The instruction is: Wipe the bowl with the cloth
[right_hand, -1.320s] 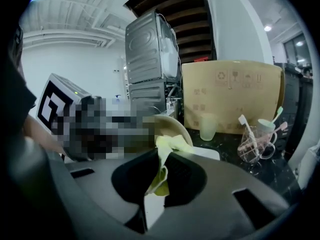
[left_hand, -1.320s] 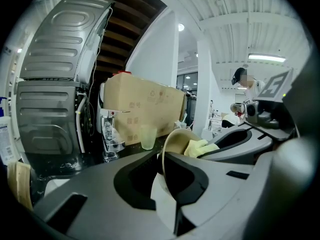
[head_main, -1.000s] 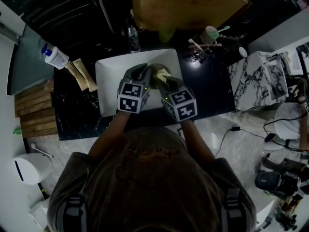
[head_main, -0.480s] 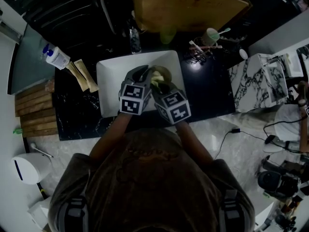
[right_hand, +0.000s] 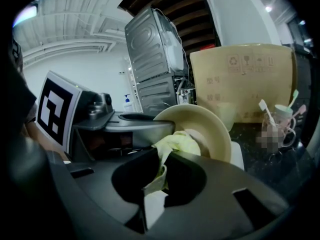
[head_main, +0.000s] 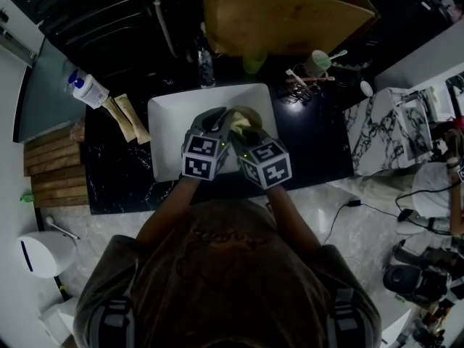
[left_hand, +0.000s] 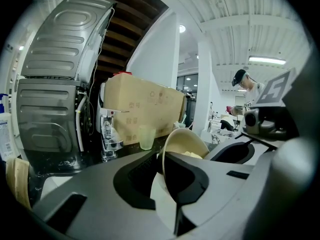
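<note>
A cream bowl (head_main: pixel 241 116) is held tilted over the white rectangular sink (head_main: pixel 165 114). My left gripper (head_main: pixel 217 119) is shut on the bowl's rim (left_hand: pixel 165 156), seen edge-on in the left gripper view. My right gripper (head_main: pixel 243 131) is shut on a pale yellow-green cloth (right_hand: pixel 172 145), which is pressed into the inside of the bowl (right_hand: pixel 212 129). The cloth (head_main: pixel 243 120) shows as a light patch between the two grippers in the head view.
A chrome tap (head_main: pixel 205 58) stands behind the sink, below a cardboard box (head_main: pixel 283 9). A white bottle (head_main: pixel 88 89) and two flat packets (head_main: pixel 123 114) lie at the left. A cup with toothbrushes (head_main: pixel 317 59) stands at the right on the black counter (head_main: pixel 319 136).
Both grippers, with bowl and cloth, have kept close together over the sink. The right gripper shifted left and then back a little to the right against the bowl.
</note>
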`<state>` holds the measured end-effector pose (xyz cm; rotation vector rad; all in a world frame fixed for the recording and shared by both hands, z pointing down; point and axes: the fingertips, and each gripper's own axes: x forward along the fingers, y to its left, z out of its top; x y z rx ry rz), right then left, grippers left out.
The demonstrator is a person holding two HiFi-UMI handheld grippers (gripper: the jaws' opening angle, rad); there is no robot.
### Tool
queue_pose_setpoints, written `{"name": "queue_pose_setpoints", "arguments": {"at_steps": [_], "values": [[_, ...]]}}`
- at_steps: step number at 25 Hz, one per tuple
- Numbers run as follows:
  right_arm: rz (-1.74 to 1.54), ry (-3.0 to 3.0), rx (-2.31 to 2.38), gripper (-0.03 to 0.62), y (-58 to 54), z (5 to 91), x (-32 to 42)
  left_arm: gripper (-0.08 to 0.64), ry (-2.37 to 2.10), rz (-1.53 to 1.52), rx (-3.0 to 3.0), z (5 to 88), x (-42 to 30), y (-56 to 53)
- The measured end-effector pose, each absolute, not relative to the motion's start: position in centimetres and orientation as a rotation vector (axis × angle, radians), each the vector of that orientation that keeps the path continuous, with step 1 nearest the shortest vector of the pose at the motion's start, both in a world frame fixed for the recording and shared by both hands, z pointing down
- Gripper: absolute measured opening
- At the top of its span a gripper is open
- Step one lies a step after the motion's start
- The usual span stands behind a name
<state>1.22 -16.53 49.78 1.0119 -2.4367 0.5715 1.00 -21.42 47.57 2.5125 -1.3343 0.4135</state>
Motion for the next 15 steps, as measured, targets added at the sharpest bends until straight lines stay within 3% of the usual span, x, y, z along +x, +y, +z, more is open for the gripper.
{"name": "queue_pose_setpoints", "arguments": {"at_steps": [15], "values": [[0.519,-2.459,1.087,0.021,-18.1,47.6,2.1,0.026,-1.319,0.464,2.507,48.5,1.2,-21.1]]}}
